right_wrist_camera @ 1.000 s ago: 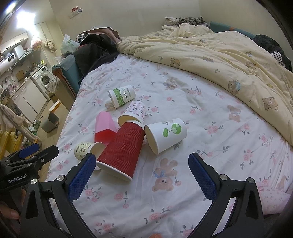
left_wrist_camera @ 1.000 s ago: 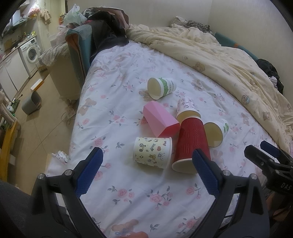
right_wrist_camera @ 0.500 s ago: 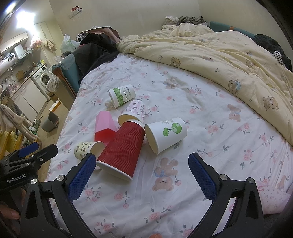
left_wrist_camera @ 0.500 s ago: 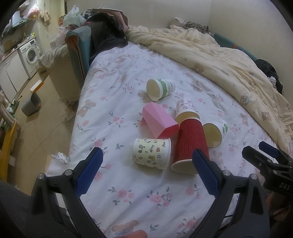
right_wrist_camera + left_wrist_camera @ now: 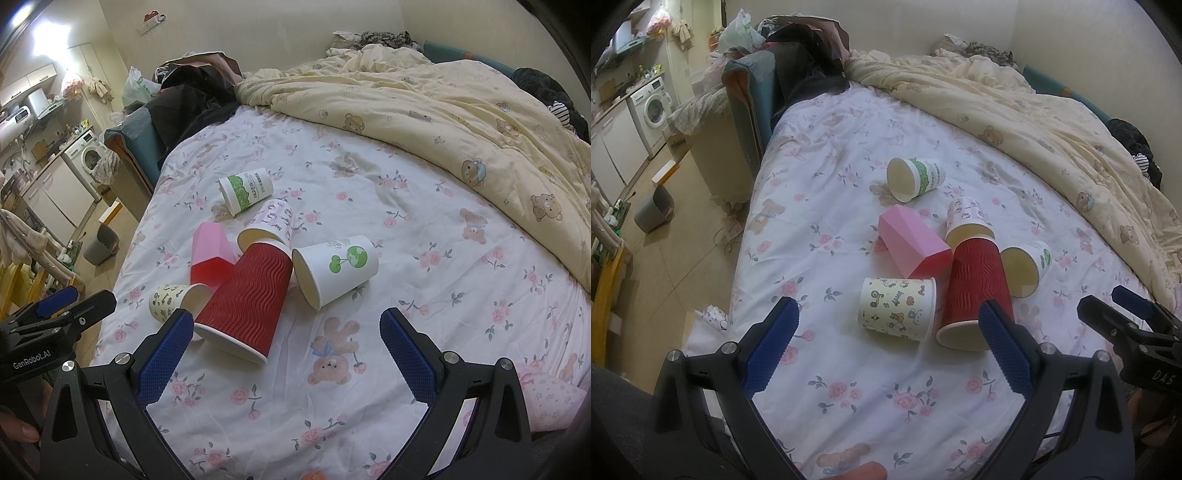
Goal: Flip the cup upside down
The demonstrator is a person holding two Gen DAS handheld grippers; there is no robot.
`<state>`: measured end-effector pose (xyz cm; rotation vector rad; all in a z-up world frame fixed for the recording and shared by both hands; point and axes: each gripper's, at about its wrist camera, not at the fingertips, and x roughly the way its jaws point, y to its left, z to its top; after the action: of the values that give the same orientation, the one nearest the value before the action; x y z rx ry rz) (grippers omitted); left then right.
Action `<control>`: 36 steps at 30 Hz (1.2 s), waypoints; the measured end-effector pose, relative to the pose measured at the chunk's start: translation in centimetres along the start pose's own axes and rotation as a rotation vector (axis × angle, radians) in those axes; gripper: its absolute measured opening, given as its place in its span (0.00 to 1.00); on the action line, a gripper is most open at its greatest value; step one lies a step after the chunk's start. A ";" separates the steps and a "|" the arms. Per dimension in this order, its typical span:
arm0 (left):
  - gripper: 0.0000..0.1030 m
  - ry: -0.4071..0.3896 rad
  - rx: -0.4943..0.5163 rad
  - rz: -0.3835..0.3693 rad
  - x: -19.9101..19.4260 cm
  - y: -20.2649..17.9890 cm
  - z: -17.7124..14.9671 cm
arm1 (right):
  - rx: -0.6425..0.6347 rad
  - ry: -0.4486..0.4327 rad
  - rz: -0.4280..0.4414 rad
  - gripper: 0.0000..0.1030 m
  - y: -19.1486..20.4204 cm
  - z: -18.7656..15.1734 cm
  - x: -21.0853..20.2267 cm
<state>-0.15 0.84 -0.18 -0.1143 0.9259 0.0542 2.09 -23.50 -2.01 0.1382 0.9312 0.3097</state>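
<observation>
Several cups lie on their sides on a flowered bed sheet (image 5: 827, 206). A red ribbed cup (image 5: 975, 291) (image 5: 243, 299) lies nearest, with a cream cartoon cup (image 5: 897, 308) (image 5: 170, 301) to its left. Behind are a pink faceted cup (image 5: 912, 240) (image 5: 210, 254), a white cup with pink print (image 5: 967, 218) (image 5: 273, 221), a white cup with a green tree (image 5: 1030, 266) (image 5: 340, 269) and a green-banded paper cup (image 5: 916, 177) (image 5: 245, 188). My left gripper (image 5: 888, 345) is open and empty, in front of the cartoon cup. My right gripper (image 5: 286, 350) is open and empty, in front of the red cup.
A cream bear-print duvet (image 5: 461, 107) covers the far right of the bed. Dark clothes (image 5: 192, 96) pile at the bed's far left. The bed's left edge drops to a floor with a grey bin (image 5: 653, 206) and a washing machine (image 5: 652, 107).
Both grippers have stayed open and almost still. The left wrist view has crept slightly back from the cups. No cup has moved.
</observation>
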 end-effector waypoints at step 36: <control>0.94 0.118 -0.147 0.042 1.4 4.2 0.5 | 0.358 0.569 0.225 0.79 0.3 0.6 16.4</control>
<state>0.66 5.10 -1.29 -0.2360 1.0415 0.1555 11.62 -17.92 -14.15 0.5046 1.5373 0.3976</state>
